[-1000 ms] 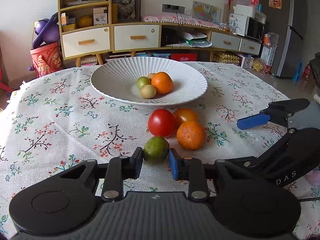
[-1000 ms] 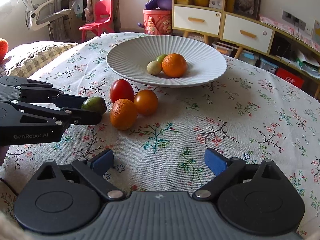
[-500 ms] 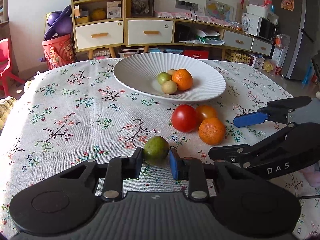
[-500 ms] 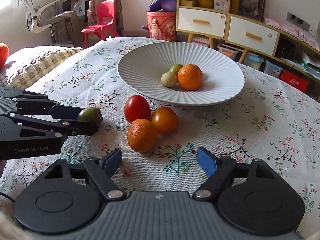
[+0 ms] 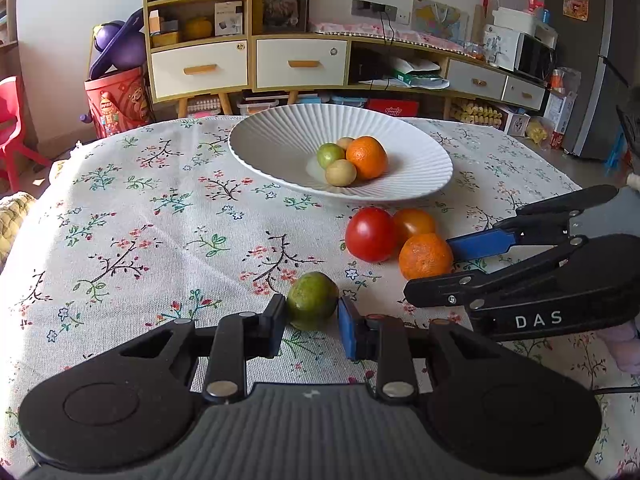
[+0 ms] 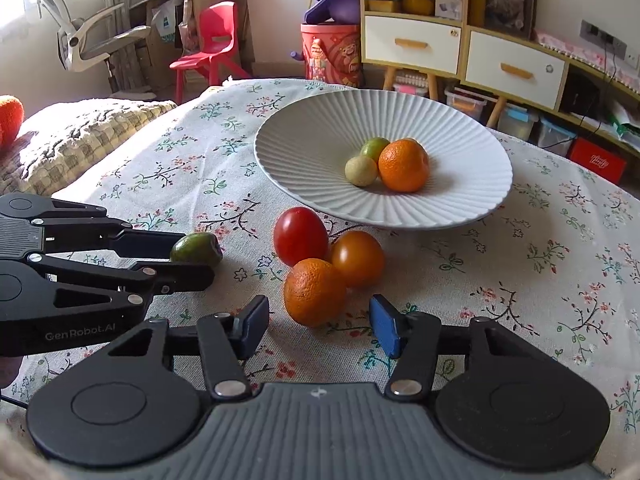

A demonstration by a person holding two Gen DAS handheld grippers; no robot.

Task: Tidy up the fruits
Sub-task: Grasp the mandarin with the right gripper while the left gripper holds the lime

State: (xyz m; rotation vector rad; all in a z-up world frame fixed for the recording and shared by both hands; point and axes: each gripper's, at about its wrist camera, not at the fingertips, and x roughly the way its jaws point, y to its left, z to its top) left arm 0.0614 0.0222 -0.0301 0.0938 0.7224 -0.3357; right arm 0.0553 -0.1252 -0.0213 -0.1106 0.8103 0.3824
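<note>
left hand-held gripper (image 5: 312, 314) grips green fruit (image 5: 313, 300); right hand-held gripper (image 6: 319, 326) closing around orange (image 6: 315, 292)

Both views sit low over the desk (image 5: 120, 240), each behind its own gripper and tilted down. The left wrist view faces the far cabinet (image 5: 248, 60); the right wrist view looks from further right, angled left. Both share the white plate (image 5: 280, 136) (image 6: 320, 120) and the loose fruit near it.

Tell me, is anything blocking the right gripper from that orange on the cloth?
Nothing visible does. The right gripper is closing with the orange already between its jaws, pads not yet touching. The orange-red tomato sits against the orange's far side, behind it.
</note>
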